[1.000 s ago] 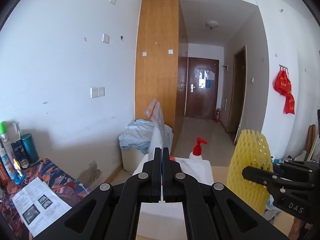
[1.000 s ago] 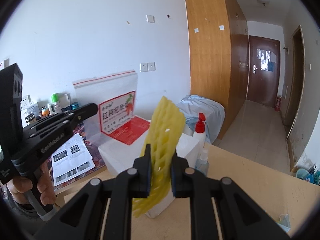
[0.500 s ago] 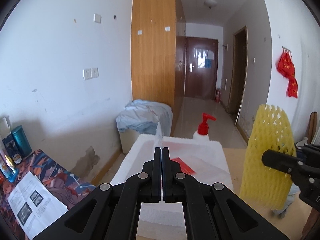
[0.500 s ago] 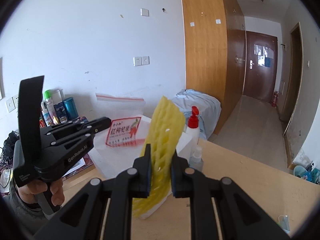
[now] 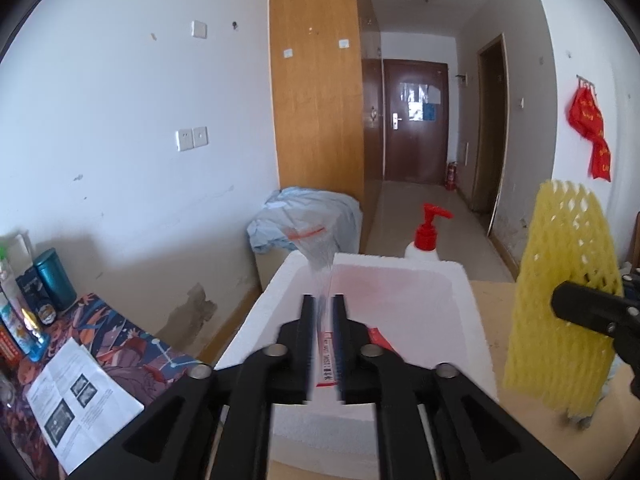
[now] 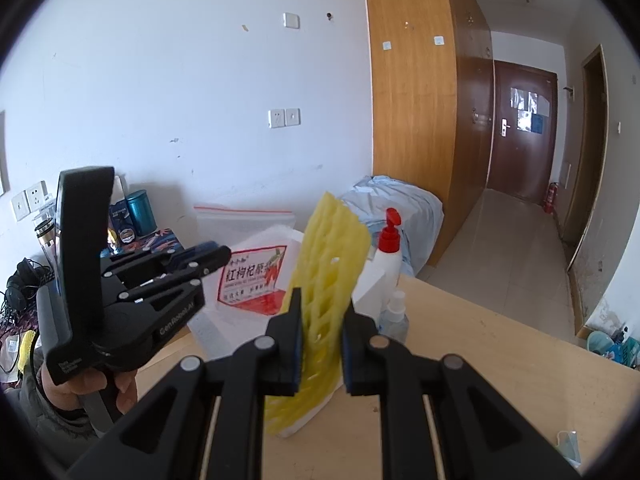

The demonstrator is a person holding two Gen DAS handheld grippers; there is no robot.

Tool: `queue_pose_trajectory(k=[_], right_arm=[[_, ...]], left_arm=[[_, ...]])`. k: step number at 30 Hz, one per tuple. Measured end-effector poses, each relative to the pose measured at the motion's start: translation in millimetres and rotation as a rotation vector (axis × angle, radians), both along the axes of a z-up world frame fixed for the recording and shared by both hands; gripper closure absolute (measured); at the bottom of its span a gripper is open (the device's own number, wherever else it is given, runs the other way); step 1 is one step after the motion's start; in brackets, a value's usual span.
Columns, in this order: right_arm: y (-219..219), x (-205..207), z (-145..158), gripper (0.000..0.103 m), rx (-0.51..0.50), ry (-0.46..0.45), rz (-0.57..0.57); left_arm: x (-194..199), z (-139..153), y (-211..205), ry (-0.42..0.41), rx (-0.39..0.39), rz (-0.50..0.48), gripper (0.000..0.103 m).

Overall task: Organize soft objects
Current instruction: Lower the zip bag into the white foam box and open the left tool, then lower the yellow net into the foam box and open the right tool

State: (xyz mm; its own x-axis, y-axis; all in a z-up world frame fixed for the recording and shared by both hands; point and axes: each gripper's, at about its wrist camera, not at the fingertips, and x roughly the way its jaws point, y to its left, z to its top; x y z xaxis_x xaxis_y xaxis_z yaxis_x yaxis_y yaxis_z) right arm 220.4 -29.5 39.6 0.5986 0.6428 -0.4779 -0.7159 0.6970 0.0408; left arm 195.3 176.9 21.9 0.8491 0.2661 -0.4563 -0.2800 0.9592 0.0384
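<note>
Right claw [image 6: 320, 334] clamps a yellow foam net sleeve [image 6: 328, 276] between its pads, the sleeve standing upright above the wooden tabletop [image 6: 500, 364]. Over on the other side, the left claw [image 5: 324, 330] has its fingers parted a little, with a clear zip bag [image 5: 320, 256] — red seal strip, red printed label — standing in the gap, over a white foam box [image 5: 468, 320]. Whether the fingers touch the bag, I cannot tell. Just behind the box — a white pump bottle with a red top [image 5: 428, 236]. Further left, a printed leaflet [image 5: 80, 396] lies on a patterned cloth.
</note>
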Motion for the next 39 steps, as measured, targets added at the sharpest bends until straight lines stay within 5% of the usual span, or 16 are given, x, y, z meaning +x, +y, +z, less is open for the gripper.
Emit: queue_pose_trajectory(k=[1,2,3,6,39], right_arm=[[-0.1,0.0,0.0,0.085,0.001,0.001,-0.001],[0.3,0.5,0.3,0.085,0.001,0.001,0.000],[0.7,0.8,0.2,0.085,0.001,0.001,0.000],[1.4,1.0,-1.1,0.085,0.001,0.002,0.001],[47.7,17.2,-9.4,0.085,0.015,0.014,0.070]], left_arm=[[-0.3,0.0,0.4,0.001,-0.002,0.011,0.050],[-1.4,-0.5,1.6,-0.002,-0.003,0.022,0.019],[-4.4,0.0,2.8,-0.020,-0.005,0.033,0.004],[-16.0,5.0,3.1,-0.087,0.019,0.077,0.003],[-62.5,11.0,40.0,-0.120,0.025,0.186,0.002]])
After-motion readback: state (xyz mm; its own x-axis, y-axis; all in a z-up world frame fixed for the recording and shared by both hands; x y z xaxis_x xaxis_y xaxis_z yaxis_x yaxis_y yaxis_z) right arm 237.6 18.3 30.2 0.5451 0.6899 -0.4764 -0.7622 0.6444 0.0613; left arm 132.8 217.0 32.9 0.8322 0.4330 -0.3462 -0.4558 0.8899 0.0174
